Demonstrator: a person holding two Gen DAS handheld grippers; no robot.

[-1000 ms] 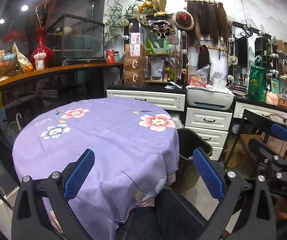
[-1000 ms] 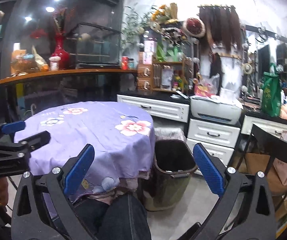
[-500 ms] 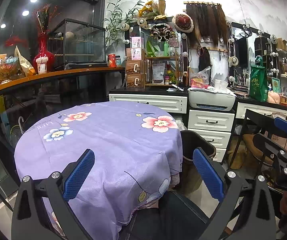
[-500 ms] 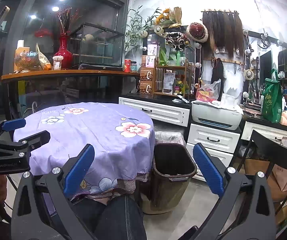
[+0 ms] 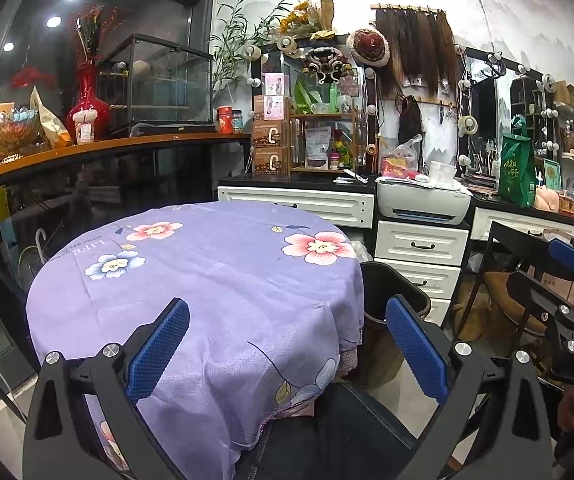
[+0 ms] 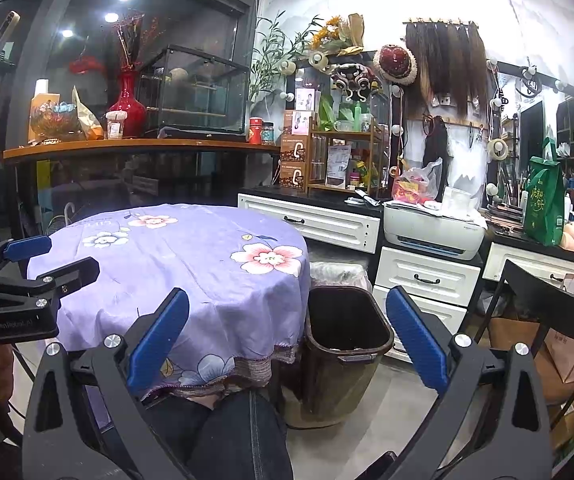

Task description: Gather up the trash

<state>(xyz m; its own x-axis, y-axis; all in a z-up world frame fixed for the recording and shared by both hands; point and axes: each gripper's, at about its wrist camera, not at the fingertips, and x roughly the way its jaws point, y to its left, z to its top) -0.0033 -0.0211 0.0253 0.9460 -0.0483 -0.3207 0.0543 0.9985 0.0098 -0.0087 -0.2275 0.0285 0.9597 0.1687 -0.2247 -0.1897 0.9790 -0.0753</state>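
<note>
Both claws hang wide apart and empty, the left gripper [image 5: 287,344] over the near edge of the purple flowered tablecloth [image 5: 215,272], the right gripper [image 6: 287,340] aimed at the dark trash bin [image 6: 347,344] standing on the floor just beside the table's right edge.

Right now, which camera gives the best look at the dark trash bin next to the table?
The right wrist view: the trash bin shows its whole open rim and front. In the left wrist view, the tablecloth and a finger hide most of it.

Left tool [image 5: 287,344] held level, jaws wide apart — right tool [image 6: 287,344] likewise, both empty
</note>
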